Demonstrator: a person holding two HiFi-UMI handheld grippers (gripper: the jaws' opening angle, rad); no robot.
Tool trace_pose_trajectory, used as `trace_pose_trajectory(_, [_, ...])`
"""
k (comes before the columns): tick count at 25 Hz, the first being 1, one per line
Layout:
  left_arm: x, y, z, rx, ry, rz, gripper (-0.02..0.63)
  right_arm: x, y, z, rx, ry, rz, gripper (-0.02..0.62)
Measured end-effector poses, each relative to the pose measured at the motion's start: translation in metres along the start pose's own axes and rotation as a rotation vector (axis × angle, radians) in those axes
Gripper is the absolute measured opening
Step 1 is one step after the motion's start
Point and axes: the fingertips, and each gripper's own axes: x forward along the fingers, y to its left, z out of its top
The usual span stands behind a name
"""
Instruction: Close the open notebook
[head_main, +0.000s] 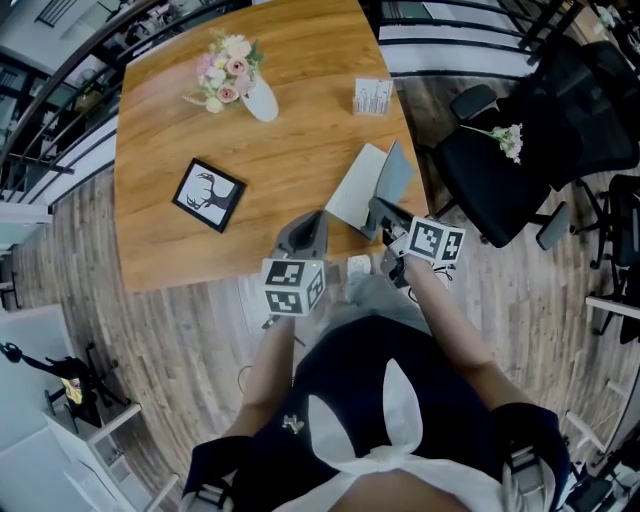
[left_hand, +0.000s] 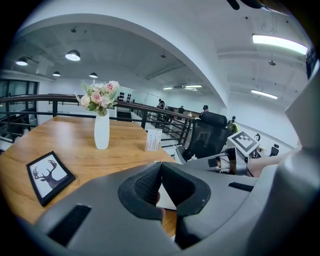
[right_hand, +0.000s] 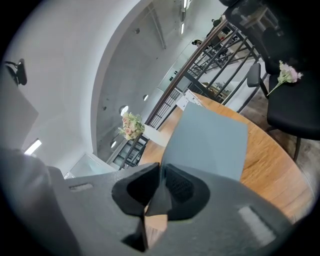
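Observation:
The notebook (head_main: 355, 190) lies open at the near right edge of the wooden table (head_main: 290, 130), its white page flat. Its blue-grey cover (head_main: 394, 177) stands raised at a steep tilt. My right gripper (head_main: 380, 212) is shut on that cover's near corner; in the right gripper view the cover (right_hand: 210, 142) rises from between the pinched jaws of the right gripper (right_hand: 162, 167). My left gripper (head_main: 312, 225) hovers at the table's near edge, left of the notebook, with nothing in it. In the left gripper view the tips of the left gripper (left_hand: 160, 165) meet, and a strip of white page (left_hand: 167, 199) shows behind them.
A framed deer picture (head_main: 209, 195) lies to the left on the table. A white vase of flowers (head_main: 240, 80) stands at the back and a small card holder (head_main: 372, 96) at the back right. A black office chair (head_main: 520, 170) with a flower sprig (head_main: 508, 138) stands right of the table.

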Motion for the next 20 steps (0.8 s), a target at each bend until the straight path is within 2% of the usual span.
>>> trace_pose_trajectory(20, [0.016,0.026,0.005,-0.022,0.002,0.030,0.017,0.035,-0.007,-0.006,-0.003,0.073,-0.002,0.037])
